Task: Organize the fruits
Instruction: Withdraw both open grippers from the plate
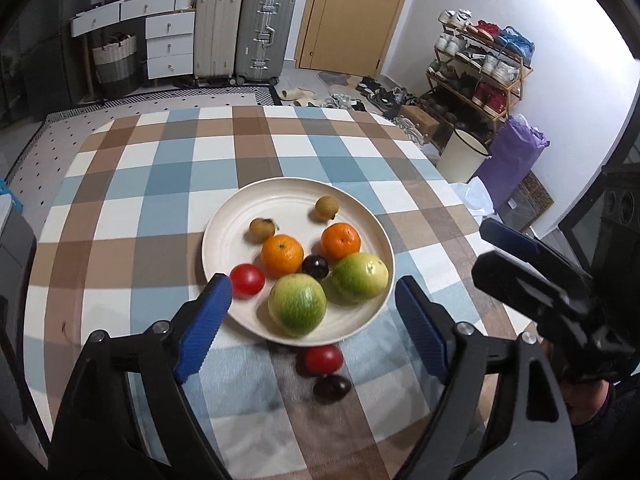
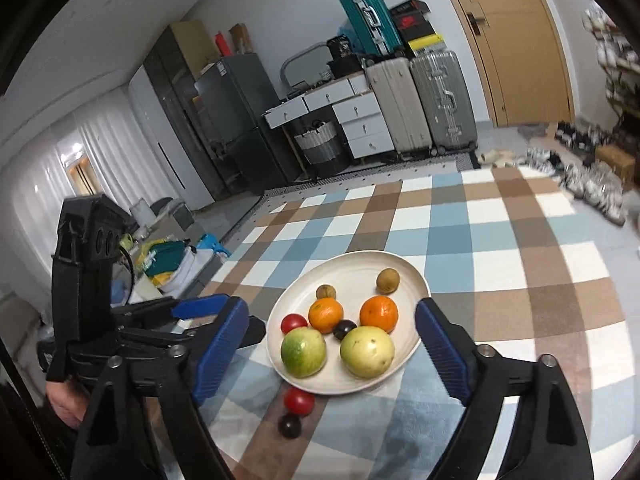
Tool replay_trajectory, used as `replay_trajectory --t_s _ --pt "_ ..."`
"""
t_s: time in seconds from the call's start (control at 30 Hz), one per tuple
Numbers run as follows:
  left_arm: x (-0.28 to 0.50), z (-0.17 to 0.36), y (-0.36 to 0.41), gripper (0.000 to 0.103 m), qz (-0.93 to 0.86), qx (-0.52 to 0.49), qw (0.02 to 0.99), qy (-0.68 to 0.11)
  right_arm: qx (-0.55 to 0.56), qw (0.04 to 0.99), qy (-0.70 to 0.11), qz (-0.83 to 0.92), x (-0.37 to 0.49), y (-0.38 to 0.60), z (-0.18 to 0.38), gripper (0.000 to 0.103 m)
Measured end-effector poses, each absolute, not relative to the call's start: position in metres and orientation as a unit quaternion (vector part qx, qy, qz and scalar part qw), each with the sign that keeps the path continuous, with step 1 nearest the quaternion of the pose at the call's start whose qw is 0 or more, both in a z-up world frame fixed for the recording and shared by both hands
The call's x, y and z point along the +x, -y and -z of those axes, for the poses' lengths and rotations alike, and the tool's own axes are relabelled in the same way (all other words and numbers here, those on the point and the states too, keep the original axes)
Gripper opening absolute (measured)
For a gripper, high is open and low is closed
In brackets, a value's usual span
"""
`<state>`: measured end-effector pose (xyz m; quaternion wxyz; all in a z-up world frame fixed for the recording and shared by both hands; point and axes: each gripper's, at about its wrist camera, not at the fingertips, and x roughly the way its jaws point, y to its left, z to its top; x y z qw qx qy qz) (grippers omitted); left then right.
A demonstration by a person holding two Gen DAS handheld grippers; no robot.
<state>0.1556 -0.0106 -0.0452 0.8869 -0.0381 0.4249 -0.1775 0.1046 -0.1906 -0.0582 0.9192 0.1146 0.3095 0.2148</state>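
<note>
Both tools gape empty above the plate (image 1: 240, 208).
Red tomato (image 1: 323, 358) and dark plum (image 1: 332, 387) lie off-plate, near side, left tool (image 1: 312, 316) nearer.

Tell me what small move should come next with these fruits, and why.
Probably lower the left gripper onto the red tomato lying on the tablecloth just outside the plate. Both grippers are open and hold nothing, seven fruits already sit on the plate, and only that tomato and the dark plum beside it are off it. The tomato lies nearer the rim.
</note>
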Motion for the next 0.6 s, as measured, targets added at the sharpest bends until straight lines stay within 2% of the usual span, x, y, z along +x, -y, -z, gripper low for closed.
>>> replay_trajectory --t_s 0.23,0.43,0.6 --pt "0.125 0.044 0.000 0.085 0.146 -0.032 0.893 -0.424 0.104 0.926 -0.306 -0.198 0.078 0.187 0.055 0.098" --pt "0.099 0.052 -0.018 0.099 0.119 -0.044 0.900 -0.418 0.109 0.925 -0.311 -0.191 0.064 0.192 0.060 0.098" --pt "0.082 0.061 -0.032 0.101 0.091 -0.047 0.907 -0.409 0.088 0.925 -0.310 -0.203 0.049 0.182 0.068 0.098"
